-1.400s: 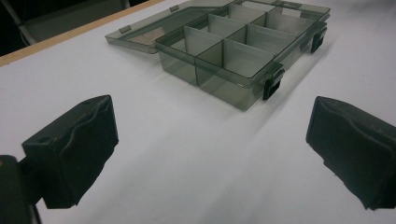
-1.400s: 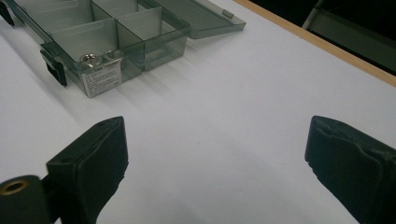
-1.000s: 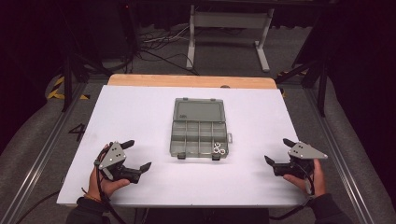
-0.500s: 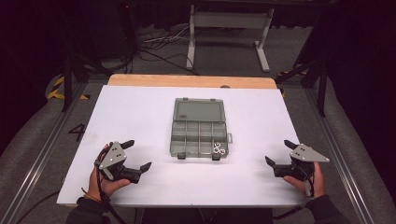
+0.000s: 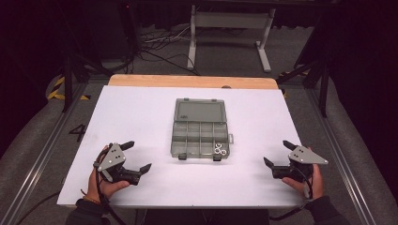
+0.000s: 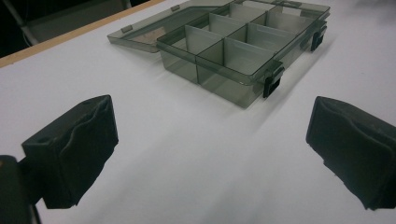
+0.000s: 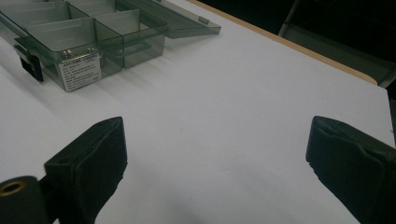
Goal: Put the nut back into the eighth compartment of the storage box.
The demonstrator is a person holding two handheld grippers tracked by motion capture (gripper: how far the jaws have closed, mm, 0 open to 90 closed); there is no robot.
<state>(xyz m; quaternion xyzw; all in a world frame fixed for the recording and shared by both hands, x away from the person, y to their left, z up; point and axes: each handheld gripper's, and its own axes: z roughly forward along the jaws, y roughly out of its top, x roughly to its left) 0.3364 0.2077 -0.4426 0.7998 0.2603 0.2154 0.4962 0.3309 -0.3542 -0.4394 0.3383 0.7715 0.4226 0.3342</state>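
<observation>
A smoky clear organizer box (image 5: 200, 133) lies open in the middle of the white table (image 5: 141, 112), lid folded flat toward the far side. Small white rings (image 5: 219, 150) sit in its near right compartment. My left gripper (image 5: 136, 156) rests near the front left edge, held in a hand, jaws spread wide with nothing between them. My right gripper (image 5: 278, 153) rests at the front right, also open and empty. The left gripper view has the box (image 6: 243, 44) ahead beyond the black pads (image 6: 74, 149). In the right gripper view the box (image 7: 88, 32) is at upper left with a white label.
A wooden strip (image 5: 192, 81) edges the table's far side. Behind it stand a white metal frame (image 5: 230, 21) and cables on a dark floor. Bare white surface lies between each gripper and the box.
The right gripper has shifted slightly nearer the front edge. The left gripper and the box have stayed put.
</observation>
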